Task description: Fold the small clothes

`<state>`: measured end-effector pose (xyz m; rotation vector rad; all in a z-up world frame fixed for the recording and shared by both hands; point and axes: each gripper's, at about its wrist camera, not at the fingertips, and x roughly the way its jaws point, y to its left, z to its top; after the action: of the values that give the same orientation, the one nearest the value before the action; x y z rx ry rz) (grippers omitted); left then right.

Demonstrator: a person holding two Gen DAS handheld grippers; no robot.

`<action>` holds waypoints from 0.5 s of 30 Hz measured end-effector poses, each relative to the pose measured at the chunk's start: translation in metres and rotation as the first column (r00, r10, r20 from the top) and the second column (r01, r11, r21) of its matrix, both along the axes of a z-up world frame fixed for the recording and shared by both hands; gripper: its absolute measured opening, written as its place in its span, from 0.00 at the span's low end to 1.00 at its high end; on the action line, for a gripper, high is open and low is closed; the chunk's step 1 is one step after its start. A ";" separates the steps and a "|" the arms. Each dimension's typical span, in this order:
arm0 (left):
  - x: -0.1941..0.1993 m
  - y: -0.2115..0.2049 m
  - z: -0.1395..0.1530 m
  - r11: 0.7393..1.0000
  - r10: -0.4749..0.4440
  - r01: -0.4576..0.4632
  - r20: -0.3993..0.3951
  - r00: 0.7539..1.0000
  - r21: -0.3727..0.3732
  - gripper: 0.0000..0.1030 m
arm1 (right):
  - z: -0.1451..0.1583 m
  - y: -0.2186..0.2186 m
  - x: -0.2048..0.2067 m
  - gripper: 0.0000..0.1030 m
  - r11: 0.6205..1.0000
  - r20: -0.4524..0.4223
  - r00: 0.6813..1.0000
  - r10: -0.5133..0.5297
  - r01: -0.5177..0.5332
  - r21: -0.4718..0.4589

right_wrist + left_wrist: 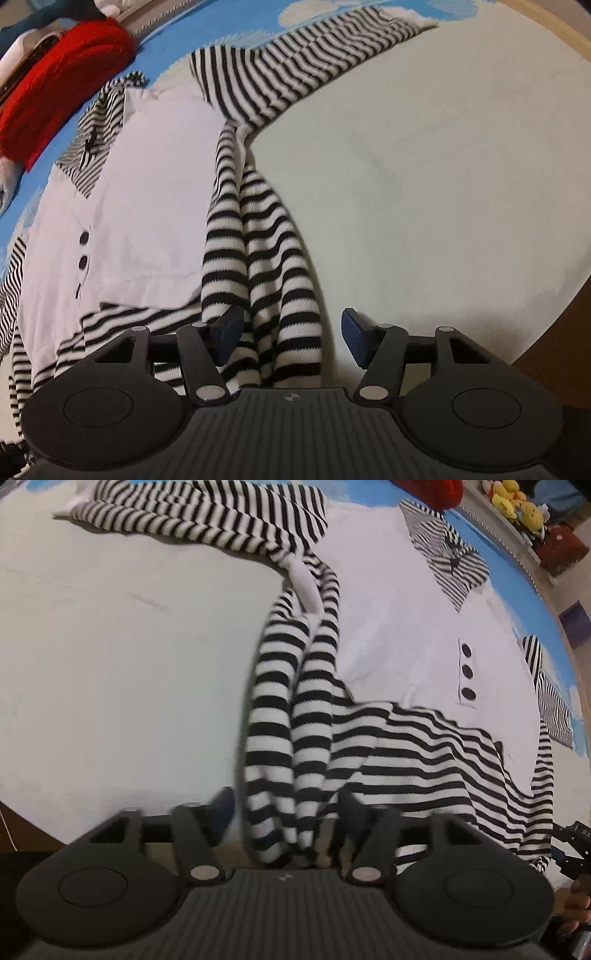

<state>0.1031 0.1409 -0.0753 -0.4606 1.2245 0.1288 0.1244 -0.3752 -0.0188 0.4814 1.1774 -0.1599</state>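
Left claw (284,812) blurred, striped sleeve (280,709) between — uncertain

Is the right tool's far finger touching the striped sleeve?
Apart. The right wrist view shows pale surface between that finger and the striped sleeve.

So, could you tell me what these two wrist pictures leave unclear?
- Left wrist view: left gripper fingertips are motion-blurred, so contact with the striped sleeve is unclear.
- Right wrist view: the sleeve's lower end passes behind the right gripper body.
- Both views: the garment's hem is cut off by picture edges.
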 end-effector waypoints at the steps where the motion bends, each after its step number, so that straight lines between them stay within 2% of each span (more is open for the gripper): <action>1: 0.001 -0.004 -0.001 1.000 -0.010 0.011 -0.001 1.000 0.019 0.67 | -0.003 0.001 0.001 0.59 1.000 -0.009 1.000 0.005 -0.005 0.002; 3: 0.004 -0.012 -0.004 0.997 -0.035 0.035 -0.005 0.999 0.074 0.63 | -0.006 0.001 0.001 0.58 1.000 -0.016 1.000 0.006 -0.006 0.005; 4: 0.003 -0.014 -0.005 0.995 -0.043 0.043 -0.008 0.999 0.085 0.50 | -0.008 0.001 0.000 0.56 1.000 -0.020 1.000 0.015 -0.015 0.008; 5: 0.002 -0.015 -0.007 0.995 -0.049 0.050 -0.011 0.999 0.085 0.40 | -0.010 0.003 0.000 0.51 0.999 -0.029 0.999 0.035 -0.034 0.015; 7: 0.001 -0.018 -0.008 0.995 -0.062 0.062 -0.009 0.998 0.083 0.14 | -0.013 0.009 0.001 0.08 0.996 -0.049 0.995 0.092 -0.092 0.015; 9: 0.000 -0.021 -0.004 0.993 -0.082 0.081 0.011 0.997 0.083 0.08 | -0.008 0.011 -0.001 0.04 0.994 -0.021 0.994 0.105 -0.105 -0.006; 13: -0.011 -0.032 0.014 0.991 -0.133 0.132 0.100 0.986 0.016 0.07 | 0.025 -0.012 -0.012 0.03 0.993 0.130 0.991 -0.034 0.049 -0.112; 15: -0.014 -0.034 0.018 0.989 -0.149 0.147 0.111 0.983 0.026 0.07 | 0.030 -0.021 -0.013 0.03 0.992 0.130 0.990 -0.055 0.069 -0.107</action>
<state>0.0891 0.1068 -0.0569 -0.3552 1.1414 -0.0135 0.1110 -0.3963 0.0108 0.4242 1.0243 -0.2443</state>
